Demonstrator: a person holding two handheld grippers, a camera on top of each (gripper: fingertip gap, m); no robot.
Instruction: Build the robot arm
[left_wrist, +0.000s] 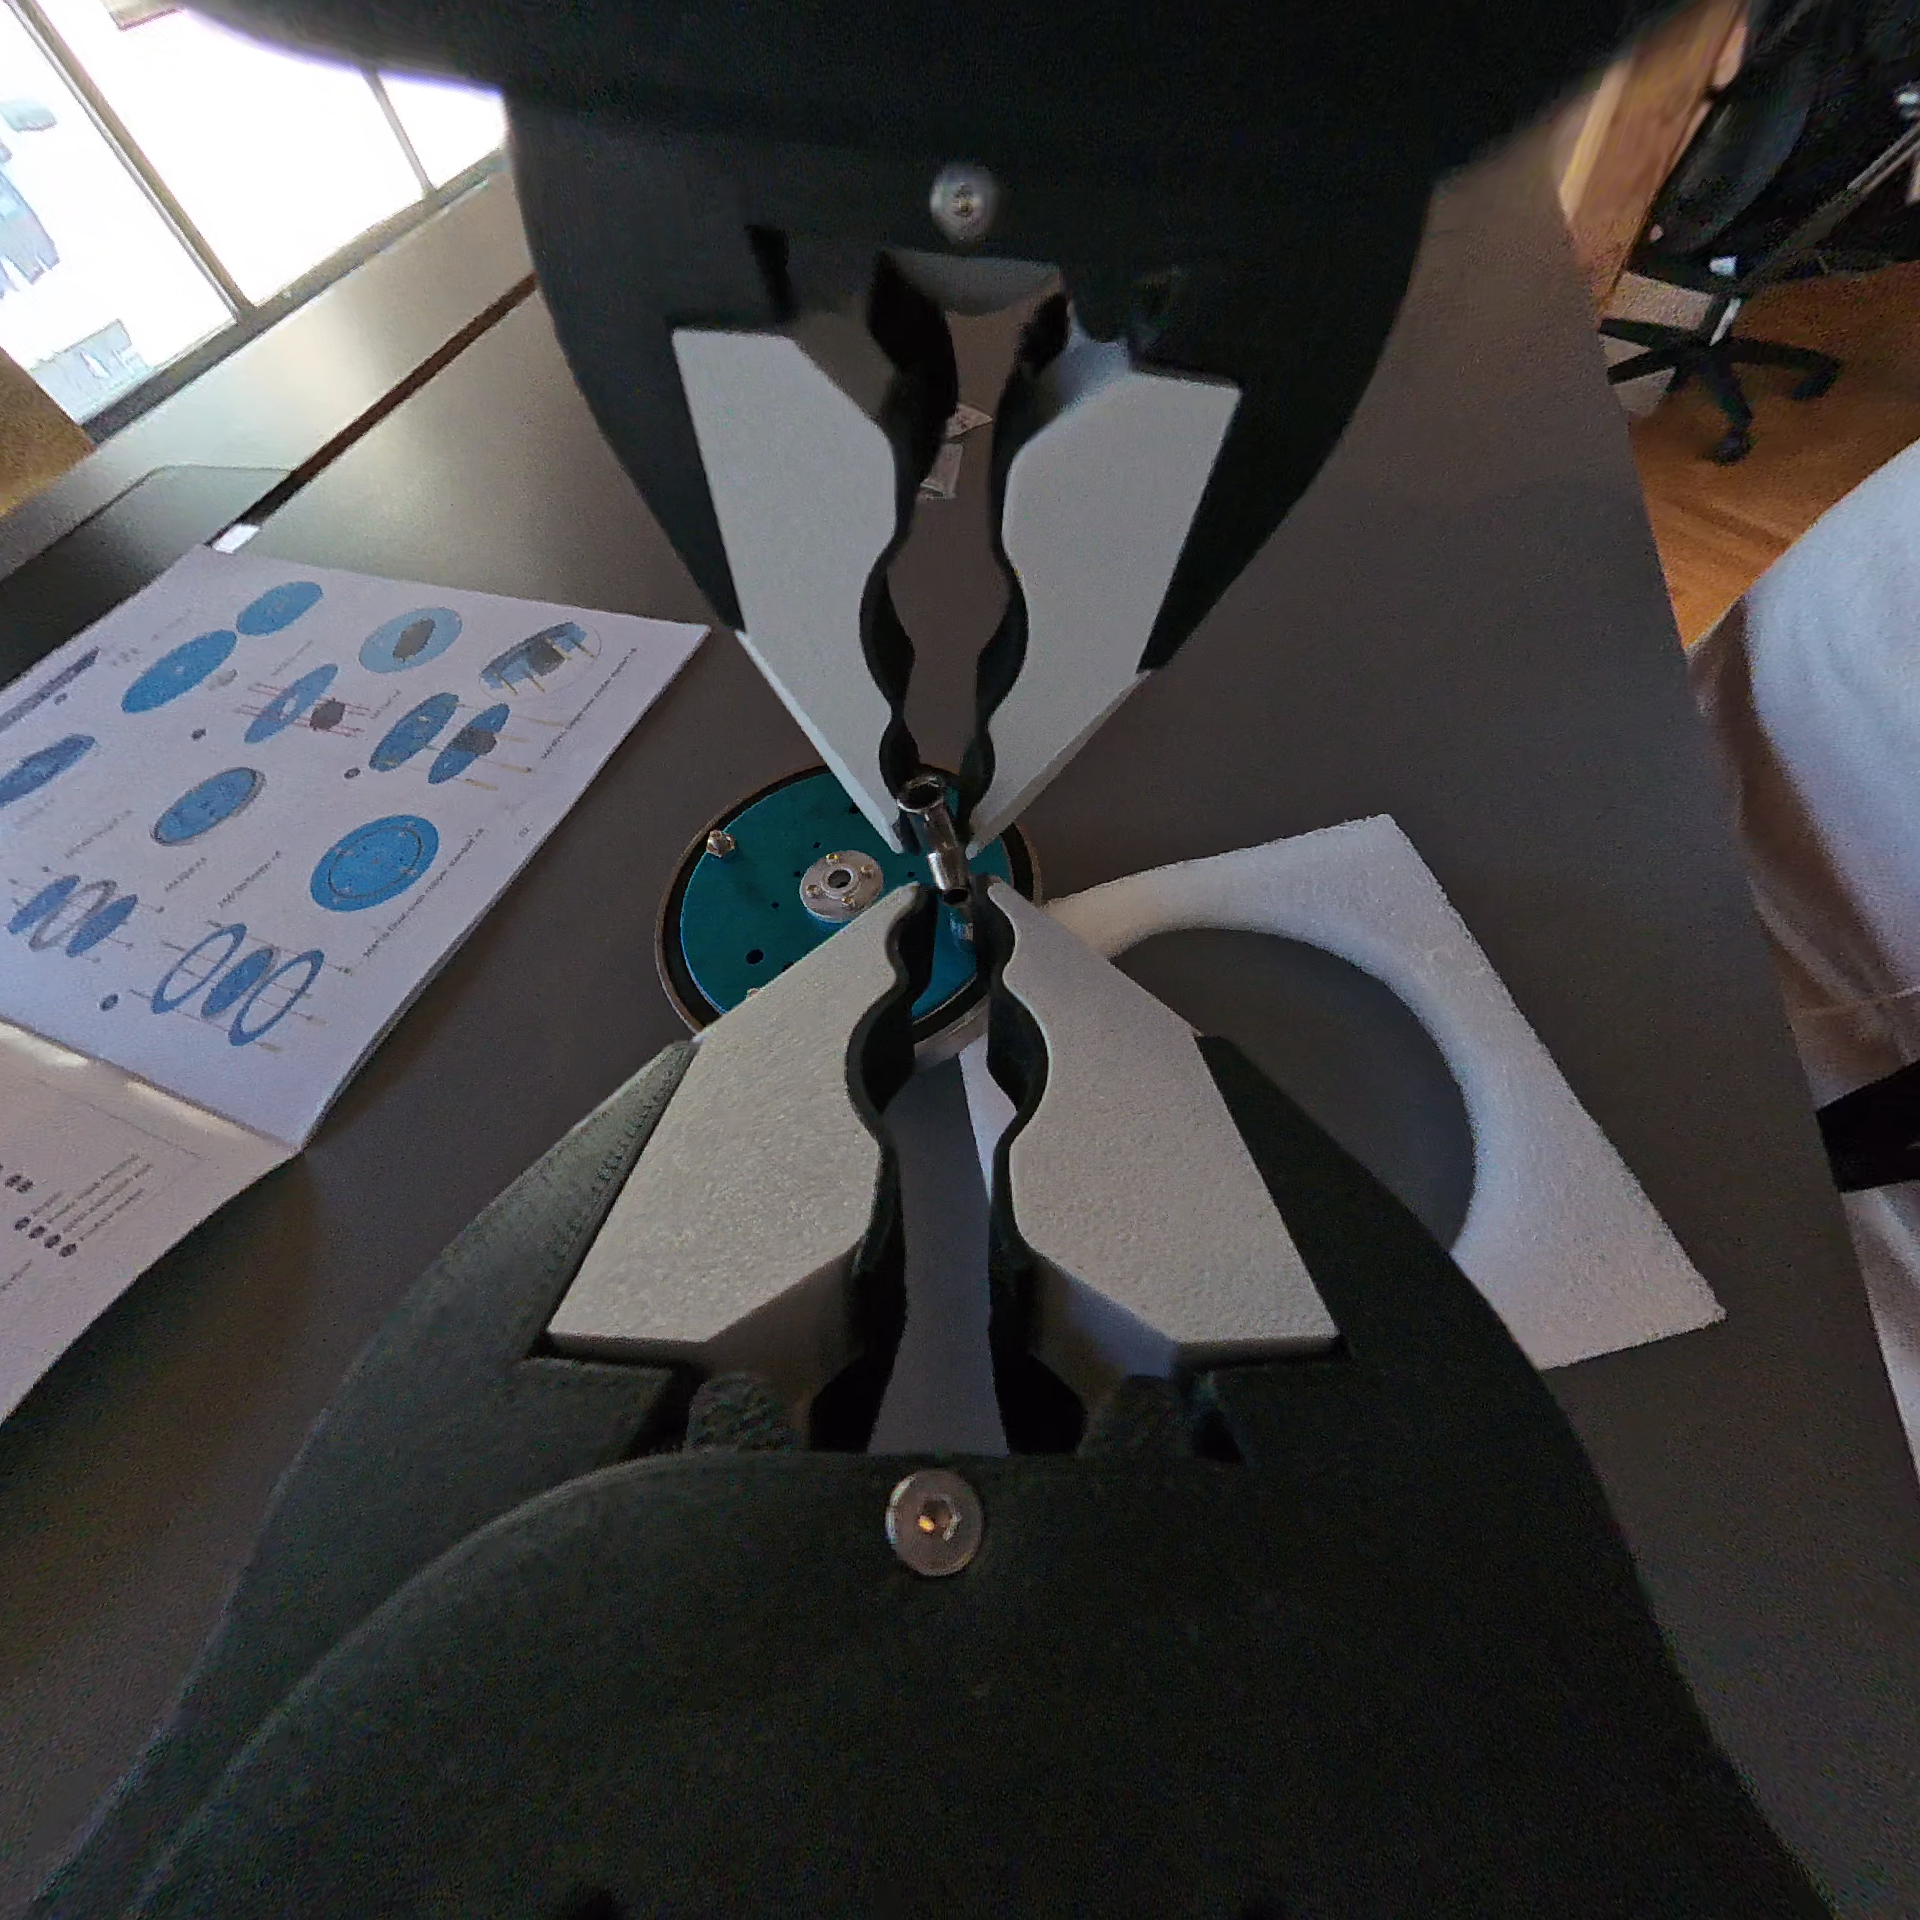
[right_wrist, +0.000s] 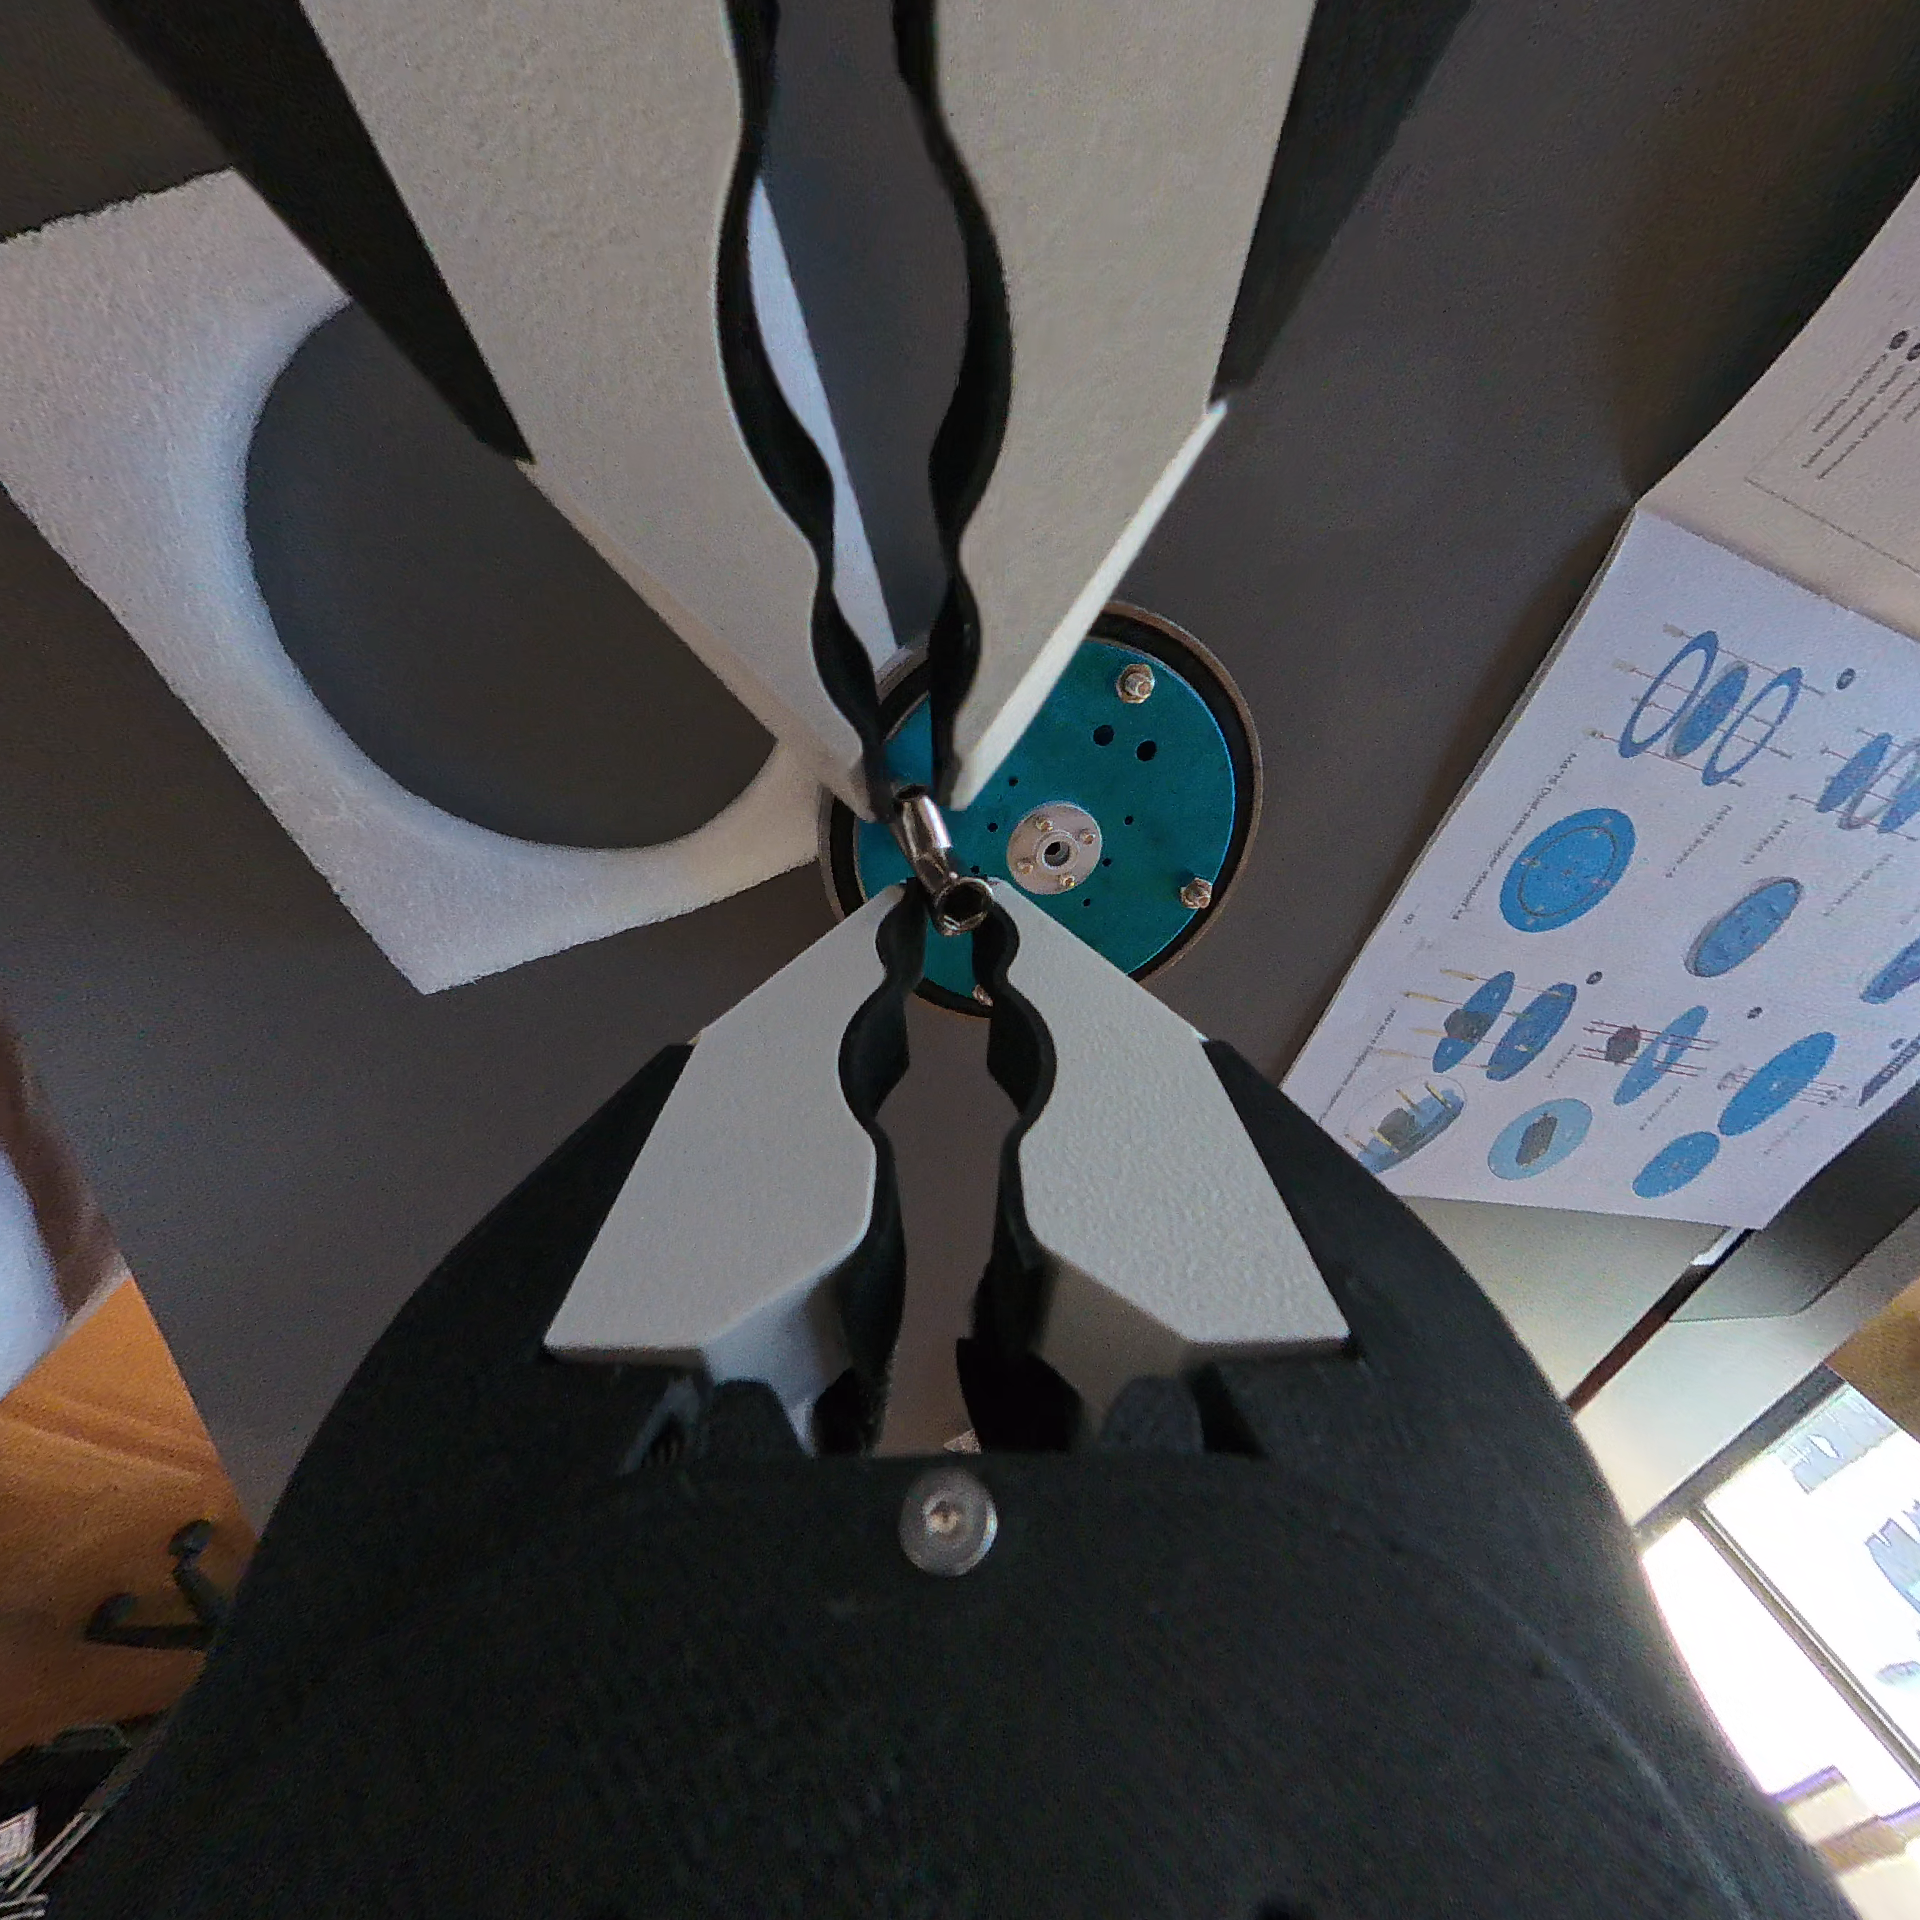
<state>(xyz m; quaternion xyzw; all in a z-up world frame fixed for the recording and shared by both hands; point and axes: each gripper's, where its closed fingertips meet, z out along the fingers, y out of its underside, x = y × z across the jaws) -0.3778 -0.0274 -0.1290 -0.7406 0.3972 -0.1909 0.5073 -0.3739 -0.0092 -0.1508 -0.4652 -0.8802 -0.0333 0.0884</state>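
- Your left gripper (left_wrist: 951, 902) comes in from the near edge of its own view, fingers drawn close, the tips pinched on the lower end of a small metal socket piece (left_wrist: 935, 850).
- Your right gripper (right_wrist: 951, 906) meets it tip to tip from the far side; its fingers are likewise narrowed onto the open hexagonal end of that same socket piece, so both tools clamp it at once.
- The socket piece hangs tilted just above the right part of a round teal disc (left_wrist: 790, 914); whether it touches the disc, you cannot tell from either view.
- The teal disc lies flat on the dark table (left_wrist: 1455, 644), inside a darker ring, with a silver hub (left_wrist: 836, 885) at its middle and small brass nuts near its rim.
- Just to the right of the disc in the left wrist view lies a white foam sheet (left_wrist: 1558, 1195) with a large round hole cut in it.
- To the left, well apart from the disc, lies a printed instruction sheet (left_wrist: 312, 810) with blue disc drawings, another paper overlapping its near edge.
- Far right in that view, a black office chair (left_wrist: 1725, 343) stands on a wooden floor.
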